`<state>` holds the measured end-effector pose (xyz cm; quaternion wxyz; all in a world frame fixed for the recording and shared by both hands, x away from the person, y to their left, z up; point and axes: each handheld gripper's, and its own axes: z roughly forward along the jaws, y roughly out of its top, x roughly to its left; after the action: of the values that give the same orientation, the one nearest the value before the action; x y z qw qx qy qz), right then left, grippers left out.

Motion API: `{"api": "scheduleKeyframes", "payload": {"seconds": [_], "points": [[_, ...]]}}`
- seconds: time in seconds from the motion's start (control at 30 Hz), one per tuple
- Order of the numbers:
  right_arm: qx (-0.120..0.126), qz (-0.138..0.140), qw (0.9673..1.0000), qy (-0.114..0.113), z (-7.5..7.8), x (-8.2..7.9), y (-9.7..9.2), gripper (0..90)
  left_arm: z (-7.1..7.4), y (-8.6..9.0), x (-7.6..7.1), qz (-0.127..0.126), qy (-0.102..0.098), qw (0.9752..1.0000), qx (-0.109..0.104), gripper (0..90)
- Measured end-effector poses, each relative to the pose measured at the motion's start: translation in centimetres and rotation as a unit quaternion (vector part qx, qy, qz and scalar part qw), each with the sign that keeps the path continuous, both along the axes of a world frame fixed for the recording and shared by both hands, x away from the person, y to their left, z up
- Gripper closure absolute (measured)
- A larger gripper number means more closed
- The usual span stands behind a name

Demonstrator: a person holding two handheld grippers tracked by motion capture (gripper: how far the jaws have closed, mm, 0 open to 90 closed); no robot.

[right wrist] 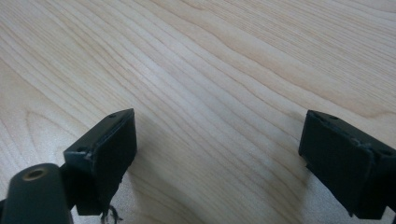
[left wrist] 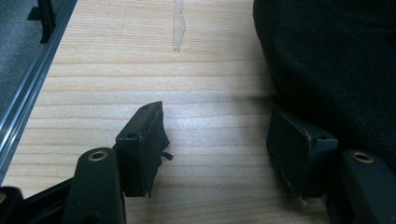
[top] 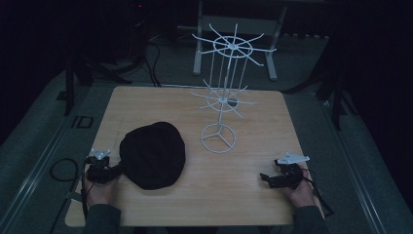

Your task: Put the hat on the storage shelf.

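Note:
A black knitted hat (top: pixel 153 155) lies flat on the wooden table (top: pixel 253 195), left of centre. A white wire display stand (top: pixel 221 92) with two tiers of hook arms rises behind it, its ring base (top: pixel 217 138) on the table. My left gripper (top: pixel 116 170) rests at the hat's near left edge, jaws open with bare wood between them; in the left gripper view (left wrist: pixel 217 140) the hat (left wrist: pixel 336 60) lies just past the right jaw, which sits against its edge. My right gripper (top: pixel 265 178) lies near the front right, open over bare table (right wrist: pixel 219 135).
The table's left edge and a metal rail (left wrist: pixel 23 107) run close to my left gripper. Dark cables (top: pixel 63 168) lie on the floor to the left. A white frame (top: pixel 234 29) stands beyond the table's far edge.

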<state>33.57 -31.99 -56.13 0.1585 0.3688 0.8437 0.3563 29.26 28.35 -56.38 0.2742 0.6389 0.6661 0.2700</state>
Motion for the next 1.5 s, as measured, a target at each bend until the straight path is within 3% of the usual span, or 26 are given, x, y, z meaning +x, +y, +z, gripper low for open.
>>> {"api": "scheduleKeyframes", "payload": {"seconds": [0.07,0.13,0.17,0.23,0.3,0.5,0.67,0.73,0.9,1.0,1.1,1.2,1.37,1.4,1.47,1.5], "points": [[0.0,0.0,1.0,-0.001,0.0,0.0,0.0,11.3,0.1,0.0,0.0,0.002,0.006,1.0,0.0,39.9],[0.0,-0.001,1.0,-0.001,0.0,-0.1,0.0,11.3,0.2,0.0,0.0,0.002,0.008,1.0,-0.001,47.7],[0.0,-0.003,1.0,-0.001,0.0,-0.1,0.0,11.4,0.5,0.2,0.1,-0.001,0.017,0.9998,-0.005,47.7],[0.0,-0.006,1.0,0.0,0.0,-0.2,0.0,11.4,0.8,0.5,0.2,-0.015,0.029,0.9993,-0.02,58.2],[0.001,-0.006,1.0,-0.001,0.0,-0.2,-0.1,11.4,1.2,0.7,0.2,-0.022,0.033,0.9989,-0.025,62.5],[0.0,-0.006,1.0,0.0,0.0,-0.2,-0.1,11.5,2.7,1.6,-0.3,-0.026,0.017,0.9988,-0.037,62.1],[0.0,-0.007,1.0,0.0,0.0,-0.2,0.0,11.4,5.6,2.3,0.0,-0.031,-0.015,0.9981,-0.051,58.2],[0.0,-0.007,1.0,0.0,0.0,-0.2,0.0,11.4,6.3,2.2,0.5,-0.039,-0.025,0.9974,-0.056,56.0],[0.0,-0.007,1.0,0.0,0.0,-0.2,0.0,11.5,7.2,1.6,1.9,-0.058,-0.029,0.9966,-0.052,52.8],[0.0,-0.007,1.0,0.001,0.0,-0.2,0.0,11.5,7.6,0.7,3.5,-0.077,-0.026,0.9956,-0.045,50.3],[0.0,-0.007,1.0,0.0,0.0,-0.2,0.0,11.5,7.8,-0.2,4.8,-0.096,-0.017,0.9946,-0.035,47.6],[0.0,-0.007,1.0,0.0,0.0,-0.2,0.0,11.5,7.8,-1.1,6.0,-0.113,-0.008,0.9935,-0.01,44.7],[0.0,-0.007,1.0,0.0,0.0,-0.2,0.0,11.5,7.7,-2.1,7.8,-0.132,0.003,0.9913,0.004,41.0],[0.0,-0.007,1.0,0.0,0.0,-0.2,0.0,11.5,7.4,-2.4,8.5,-0.134,0.014,0.9907,0.016,41.0],[0.0,-0.007,1.0,0.0,0.0,-0.2,-0.1,11.5,7.2,-2.5,8.9,-0.136,0.02,0.9904,0.014,40.7],[0.0,-0.007,1.0,0.0,0.0,-0.2,0.0,11.5,6.7,-2.6,9.6,-0.138,0.034,0.9898,0.005,40.8]]}}
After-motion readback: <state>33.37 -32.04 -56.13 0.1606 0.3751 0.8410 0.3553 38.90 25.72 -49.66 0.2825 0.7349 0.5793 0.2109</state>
